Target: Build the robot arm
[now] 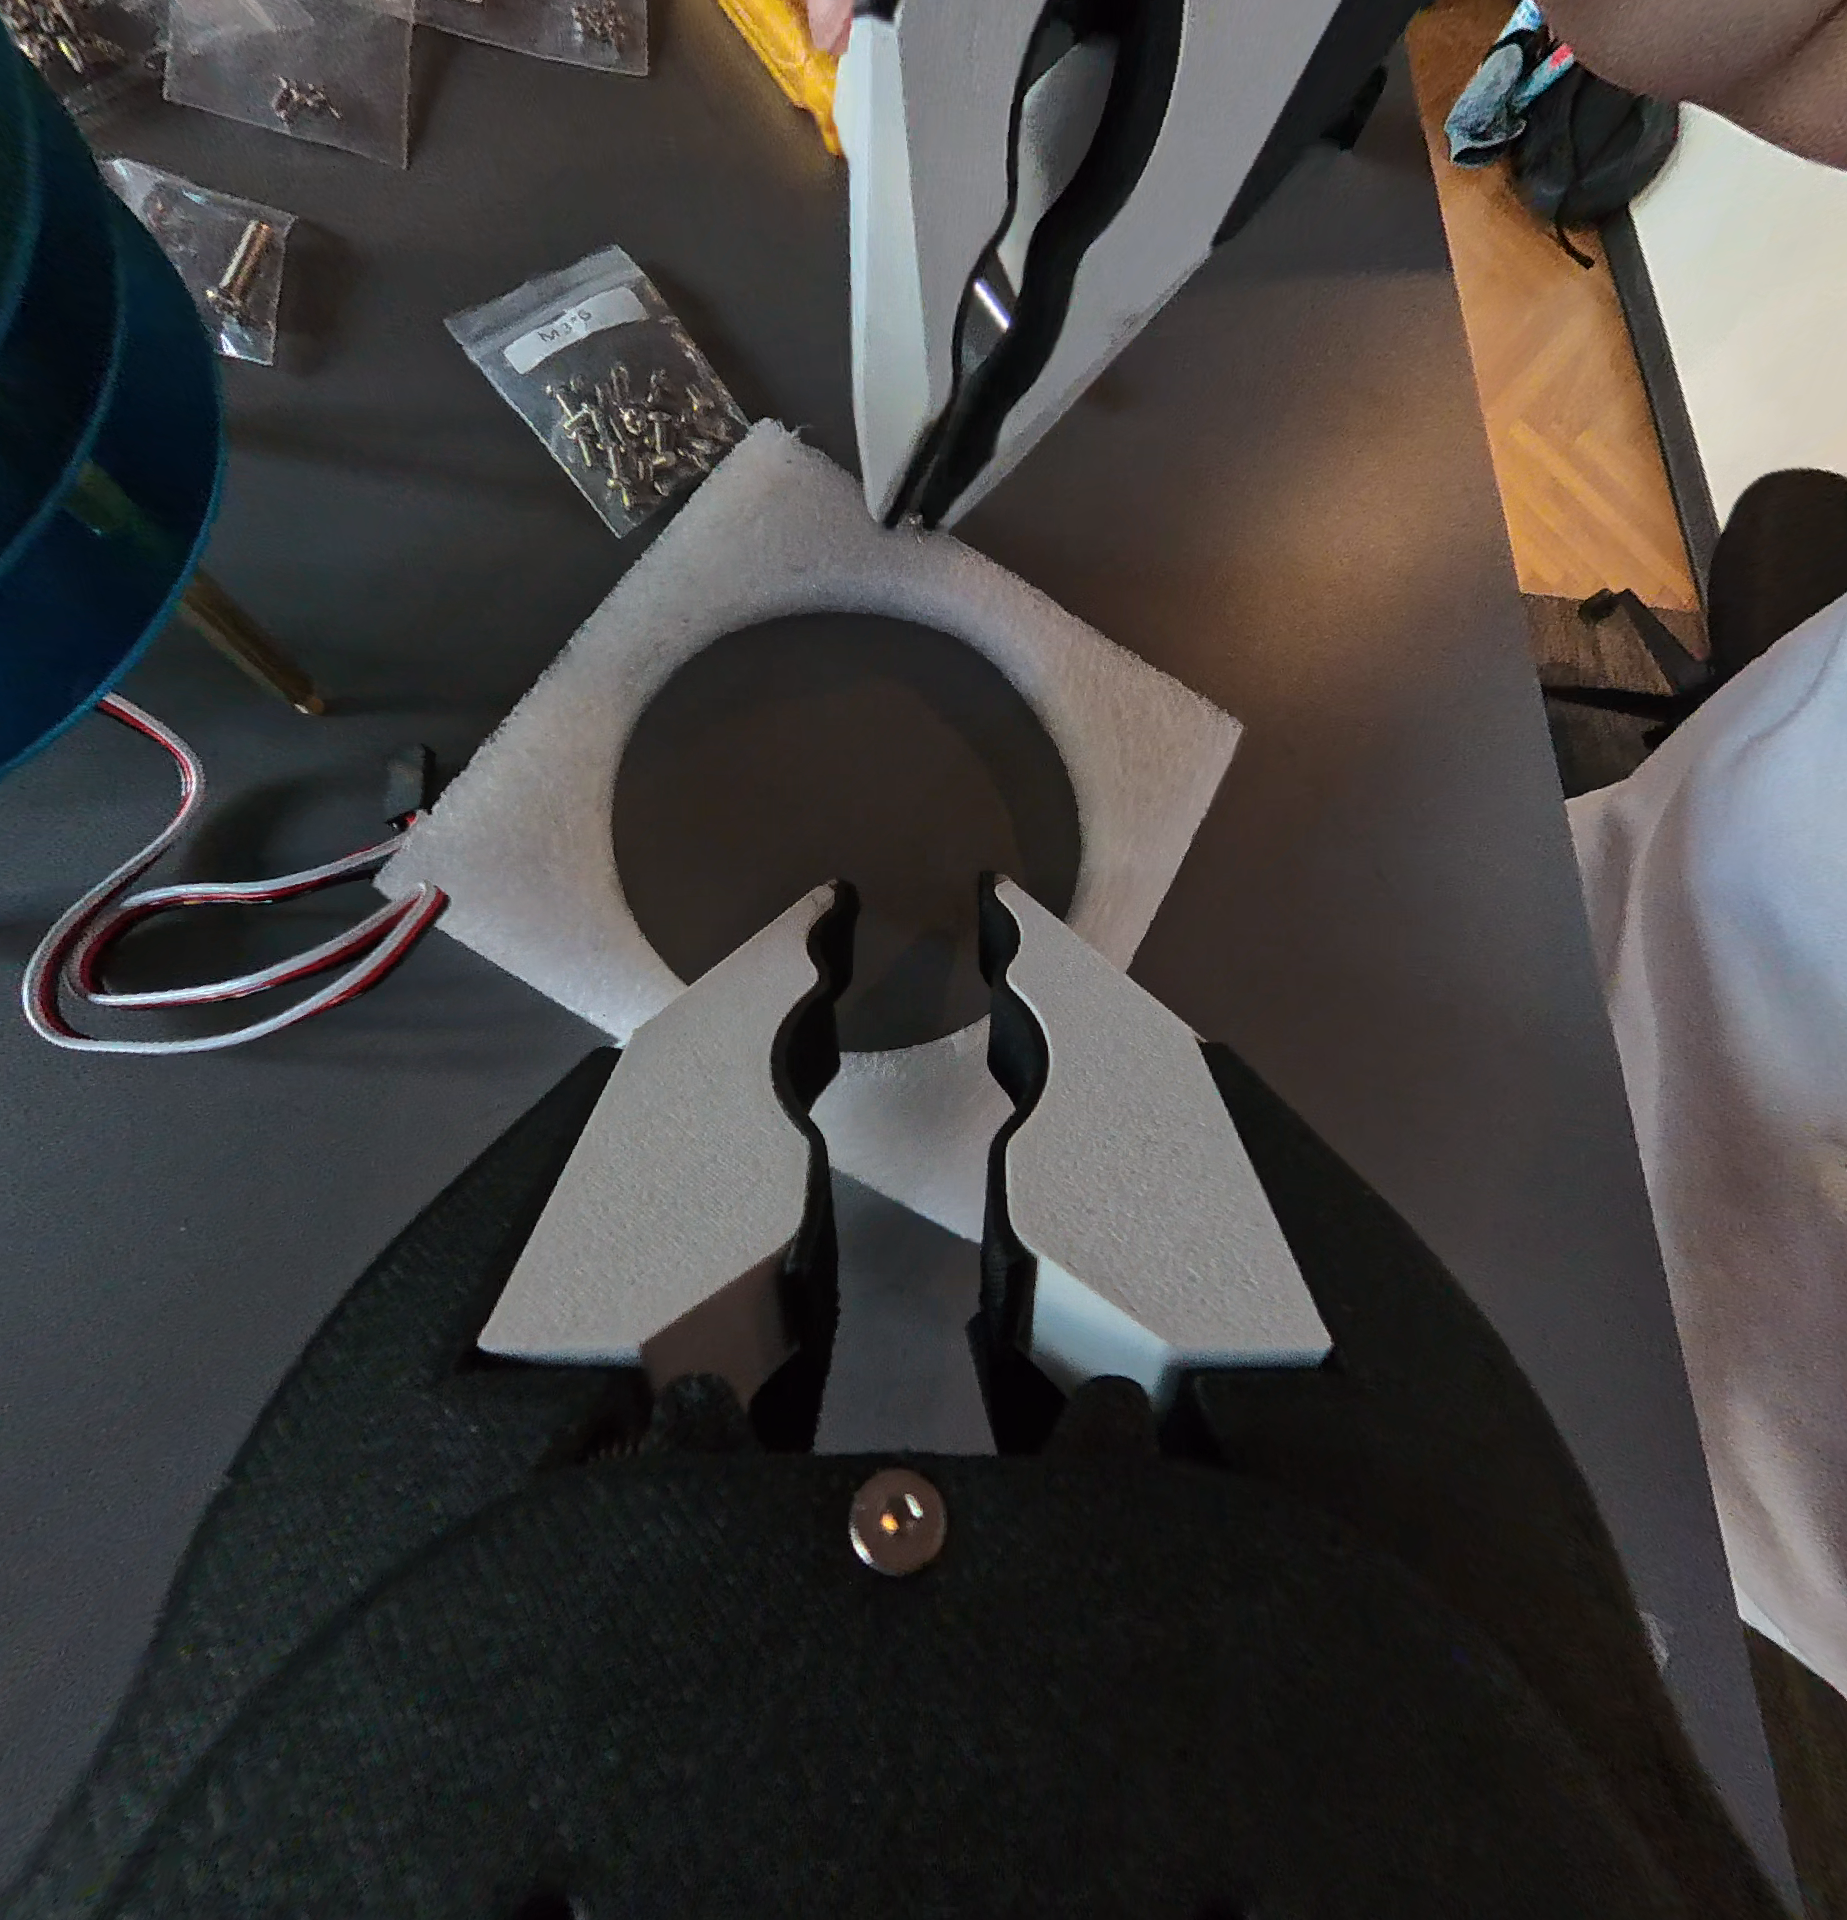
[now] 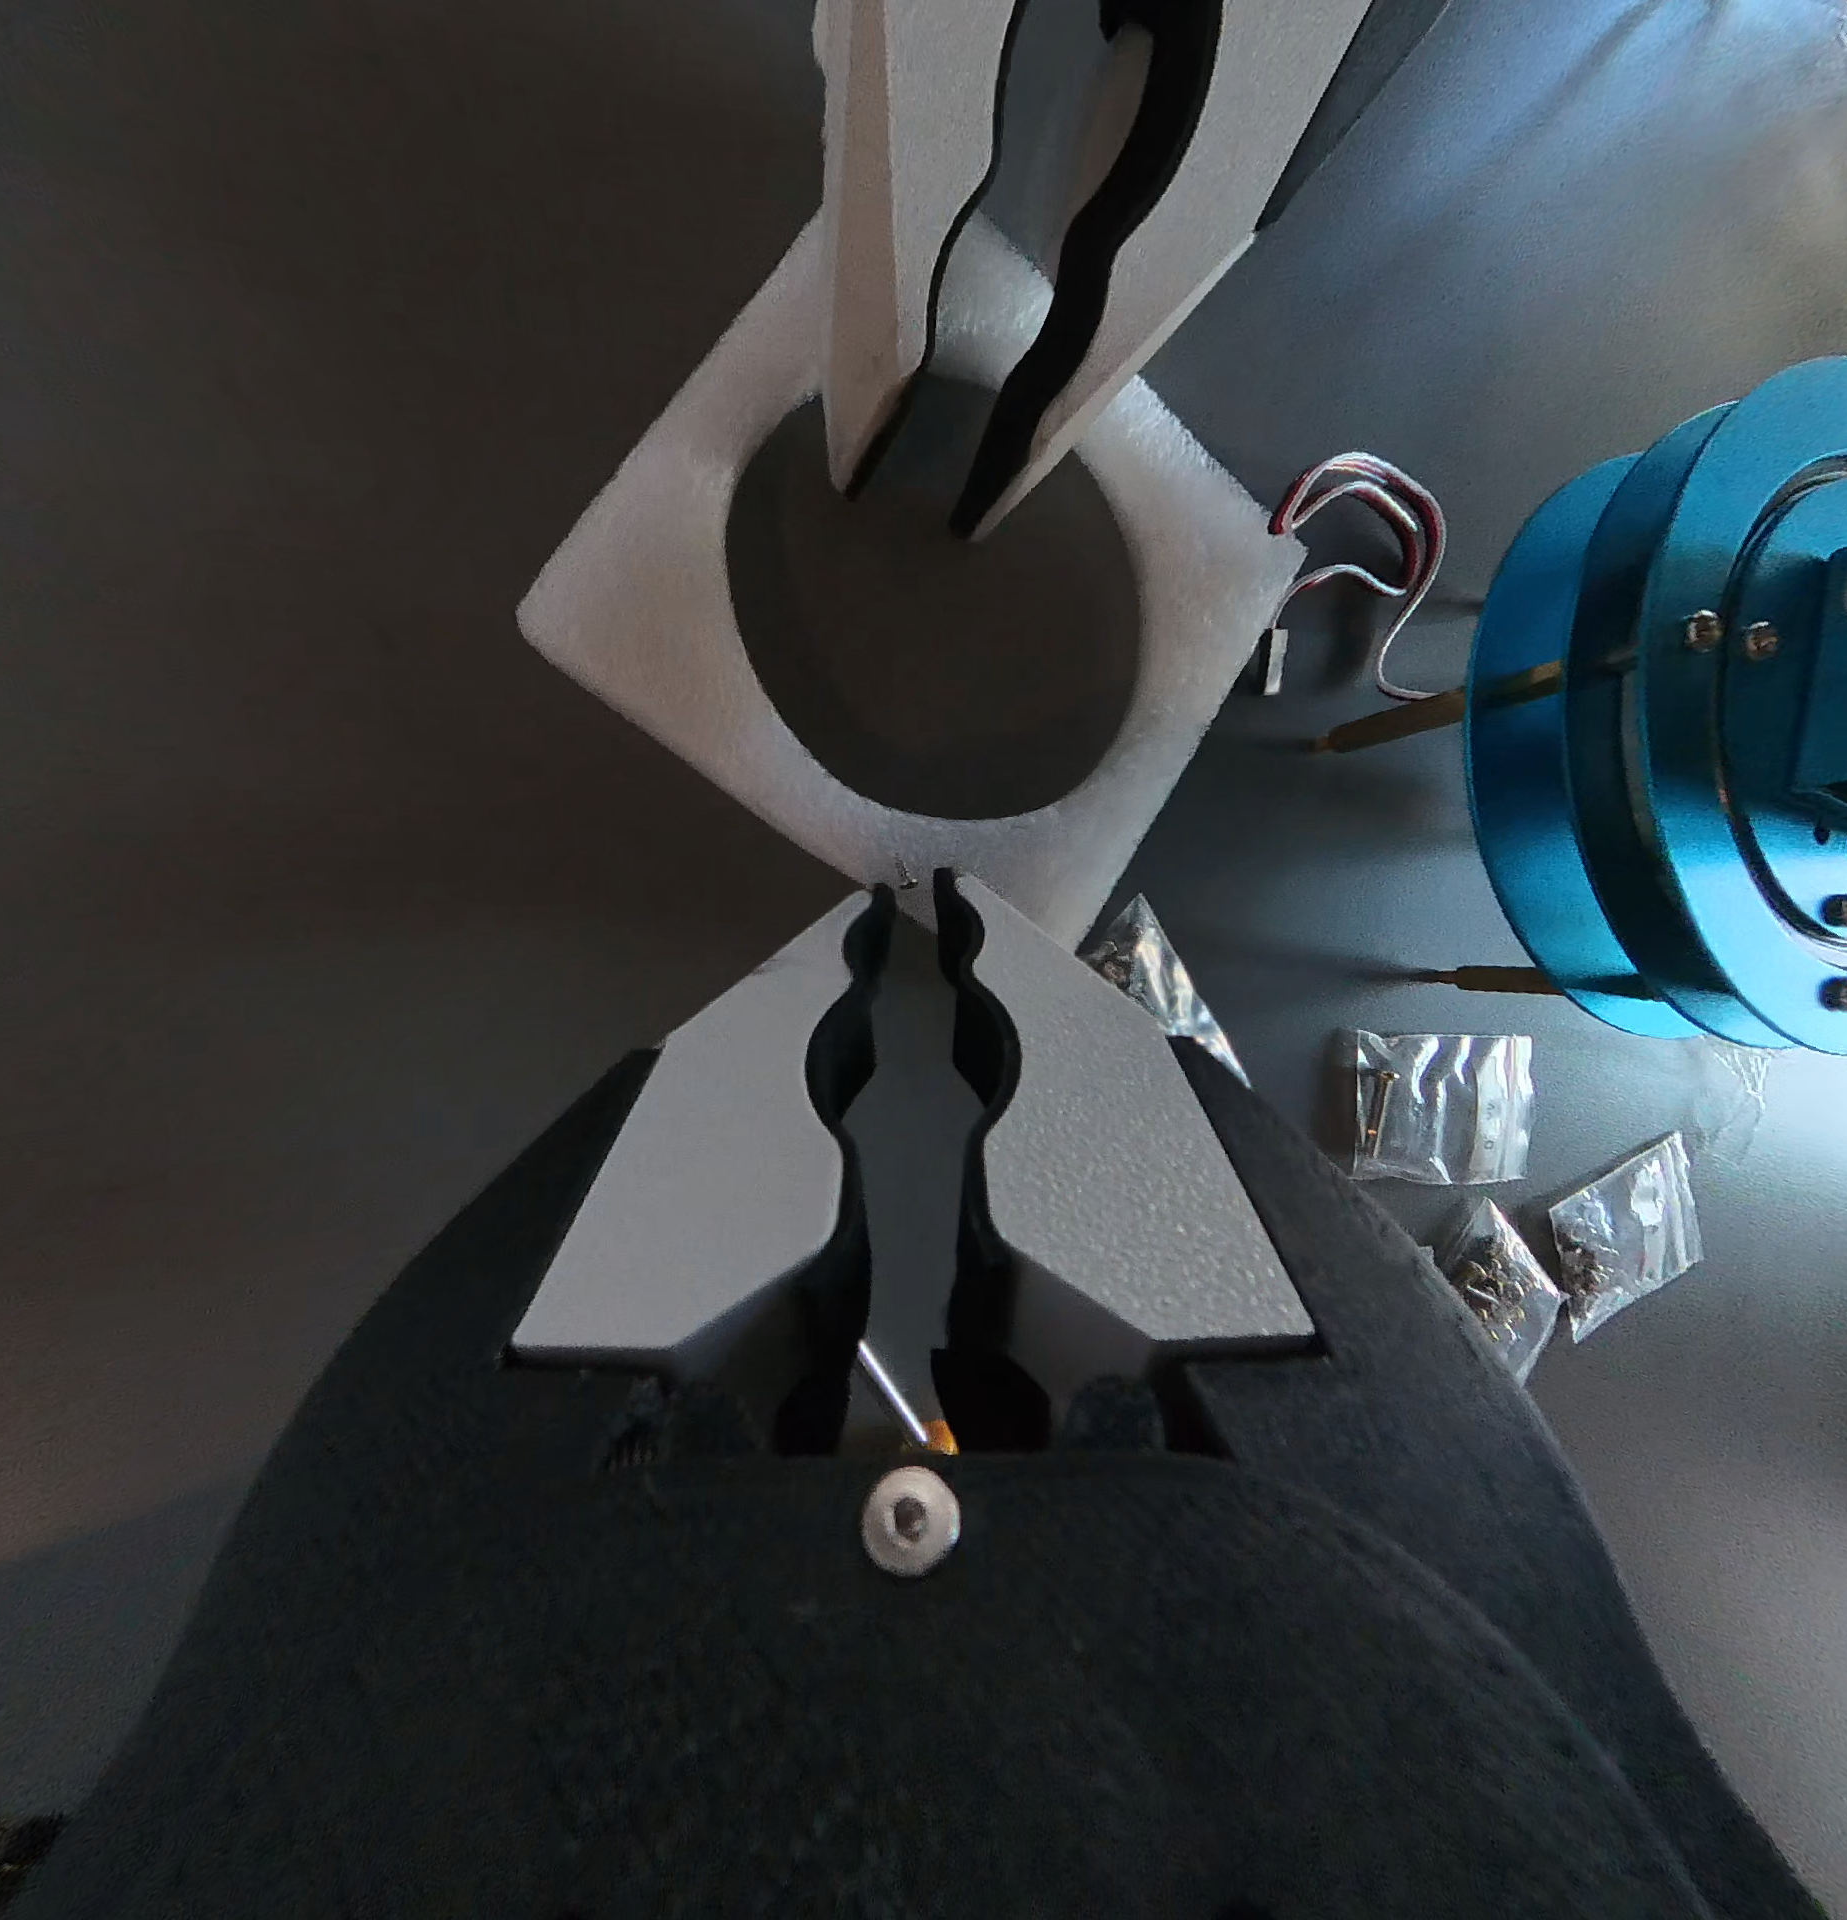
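Observation:
A white square foam piece [image 1: 1106, 707] with a round hole lies on the dark table; it also shows in the right wrist view [image 2: 1158, 644]. My left gripper [image 1: 914, 894] is open and straddles the foam's near corner, tips over the hole; it shows from the far side in the right wrist view [image 2: 903, 488]. My right gripper [image 2: 912, 902] is almost closed, tips at the foam's opposite corner with a tiny screw [image 2: 903, 878] between them. It reaches in from the top of the left wrist view [image 1: 908, 514].
A blue round metal part [image 2: 1677, 727] with brass rods stands beside the foam. Red and white wires [image 1: 171, 935] and several bags of screws [image 1: 628, 416] lie around it. A yellow tool [image 1: 784, 62] lies behind. The table edge [image 1: 1521, 623] and a person's white shirt [image 1: 1729, 1143] are on the right. Tip to tip, the grippers are about 8 centimetres apart. The white square foam piece [image 1: 1106, 707] is about equally far from each gripper, around 5 centimetres.

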`<state>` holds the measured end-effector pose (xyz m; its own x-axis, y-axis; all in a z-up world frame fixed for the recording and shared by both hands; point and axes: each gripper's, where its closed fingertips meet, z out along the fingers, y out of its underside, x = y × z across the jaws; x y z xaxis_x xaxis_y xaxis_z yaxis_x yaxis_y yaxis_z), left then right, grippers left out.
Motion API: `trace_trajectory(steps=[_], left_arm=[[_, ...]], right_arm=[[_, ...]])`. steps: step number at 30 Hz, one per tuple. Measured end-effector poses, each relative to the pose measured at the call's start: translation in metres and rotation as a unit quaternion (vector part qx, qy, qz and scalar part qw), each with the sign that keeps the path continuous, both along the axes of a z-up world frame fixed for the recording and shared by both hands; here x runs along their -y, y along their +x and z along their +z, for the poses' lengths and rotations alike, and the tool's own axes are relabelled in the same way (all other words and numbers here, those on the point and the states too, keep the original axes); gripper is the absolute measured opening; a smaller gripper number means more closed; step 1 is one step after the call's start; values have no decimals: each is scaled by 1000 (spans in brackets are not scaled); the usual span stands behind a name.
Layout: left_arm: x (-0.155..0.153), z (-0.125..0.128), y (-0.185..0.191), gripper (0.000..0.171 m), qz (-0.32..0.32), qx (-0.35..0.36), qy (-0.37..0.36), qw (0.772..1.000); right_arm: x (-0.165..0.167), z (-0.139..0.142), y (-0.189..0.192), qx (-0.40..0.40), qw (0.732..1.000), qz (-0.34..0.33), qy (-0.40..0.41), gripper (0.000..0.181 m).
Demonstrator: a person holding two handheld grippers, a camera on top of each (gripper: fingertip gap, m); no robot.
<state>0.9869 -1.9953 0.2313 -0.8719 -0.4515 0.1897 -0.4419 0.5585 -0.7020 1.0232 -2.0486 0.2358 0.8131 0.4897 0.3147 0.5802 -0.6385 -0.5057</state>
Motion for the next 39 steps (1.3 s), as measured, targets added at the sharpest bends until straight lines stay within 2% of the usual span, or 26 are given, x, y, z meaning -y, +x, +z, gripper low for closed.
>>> trace_trajectory(steps=[2,8,10,12,17,24,31,37,39], left_arm=[[0,0,0,21,1,-2,-2,1000],[-1,1,1,20,5,-14,-16,1000],[-1,1,0,19,5,-22,-21,1000],[0,1,-1,19,5,-30,-24,999],[0,0,-2,18,4,-27,-22,999],[1,0,-2,17,3,-27,-21,999],[1,0,-3,17,2,-25,-17,1000],[1,0,-6,18,1,-32,-13,999],[0,0,-9,17,-1,-43,-11,999]], right_arm=[[1,0,-2,-10,1000,3,2,2],[12,4,-7,-37,999,-10,10,1],[15,4,-8,-47,999,-17,10,3],[16,5,-8,-61,998,-29,18,13],[15,17,-11,-128,989,-62,42,13],[8,8,-13,-169,981,-89,38,7],[11,3,-10,-163,981,-100,28,2],[31,6,7,-127,983,-132,16,2],[38,-1,13,-120,982,-145,-18,2]])
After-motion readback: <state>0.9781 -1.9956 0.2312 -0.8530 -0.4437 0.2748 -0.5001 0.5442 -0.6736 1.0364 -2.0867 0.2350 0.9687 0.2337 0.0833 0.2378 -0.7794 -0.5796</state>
